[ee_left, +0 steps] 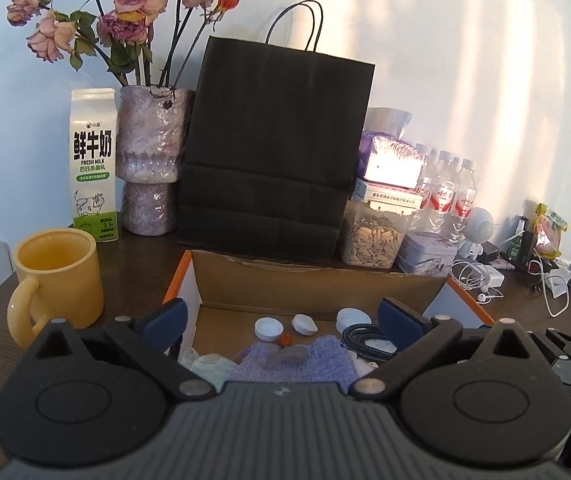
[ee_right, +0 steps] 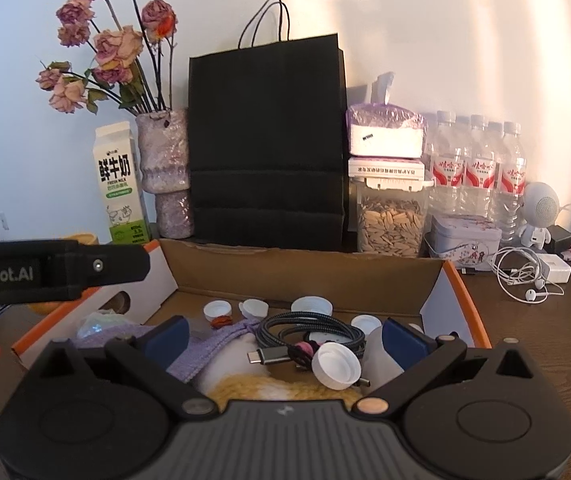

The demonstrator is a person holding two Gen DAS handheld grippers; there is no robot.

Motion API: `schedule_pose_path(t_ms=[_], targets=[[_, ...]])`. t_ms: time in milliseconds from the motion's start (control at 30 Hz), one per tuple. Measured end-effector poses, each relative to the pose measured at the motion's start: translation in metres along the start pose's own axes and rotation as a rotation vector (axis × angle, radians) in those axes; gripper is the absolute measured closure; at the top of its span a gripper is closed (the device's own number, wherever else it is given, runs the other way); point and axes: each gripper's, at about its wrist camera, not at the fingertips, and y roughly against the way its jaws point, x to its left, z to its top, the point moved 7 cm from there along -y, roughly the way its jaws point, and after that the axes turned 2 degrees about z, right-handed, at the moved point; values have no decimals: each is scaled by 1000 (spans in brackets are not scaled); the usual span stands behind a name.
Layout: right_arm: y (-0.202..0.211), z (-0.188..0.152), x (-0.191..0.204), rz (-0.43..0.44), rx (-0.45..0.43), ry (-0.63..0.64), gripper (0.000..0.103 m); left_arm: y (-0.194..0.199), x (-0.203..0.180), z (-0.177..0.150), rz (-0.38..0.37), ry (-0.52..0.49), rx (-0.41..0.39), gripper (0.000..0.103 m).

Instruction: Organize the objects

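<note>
An open cardboard box (ee_left: 317, 280) with orange-edged flaps sits on the dark table; it also shows in the right wrist view (ee_right: 305, 276). Inside lie white bottle caps (ee_left: 268, 327), a purple knitted cloth (ee_left: 305, 364), a coiled braided USB cable (ee_right: 305, 330), a white cap (ee_right: 335, 366) resting on a fluffy white and yellow thing (ee_right: 269, 388). My left gripper (ee_left: 281, 320) is open and empty above the box's near part. My right gripper (ee_right: 285, 338) is open and empty above the cable and cloth. The left tool's body (ee_right: 53, 268) shows at the left of the right wrist view.
A black paper bag (ee_left: 277, 152) stands right behind the box. A yellow mug (ee_left: 57, 276), milk carton (ee_left: 93, 164) and vase of dried roses (ee_left: 153, 160) stand left. A seed jar (ee_right: 391, 220), water bottles (ee_right: 481, 172), a tin (ee_right: 465, 242), earphones (ee_right: 525, 276) stand right.
</note>
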Motion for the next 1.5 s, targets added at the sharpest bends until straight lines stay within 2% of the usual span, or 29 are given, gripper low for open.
schedule_pose_path(t_ms=[333, 700, 933, 1167, 1367, 1500], targets=[[30, -5, 5, 8, -37, 16, 0, 35, 8, -3, -5, -16, -33, 0], [62, -26, 12, 7, -31, 28, 0, 72, 35, -23, 16, -13, -9, 0], [73, -53, 28, 22, 24, 71, 0, 88, 64, -44, 57, -22, 36, 0], [73, -77, 47, 46, 101, 102, 0, 96, 93, -74, 86, -39, 115, 0], [55, -90, 50, 56, 188, 47, 0, 92, 104, -94, 86, -36, 176, 0], [47, -90, 46, 58, 199, -44, 8, 89, 104, -98, 76, -27, 188, 0]])
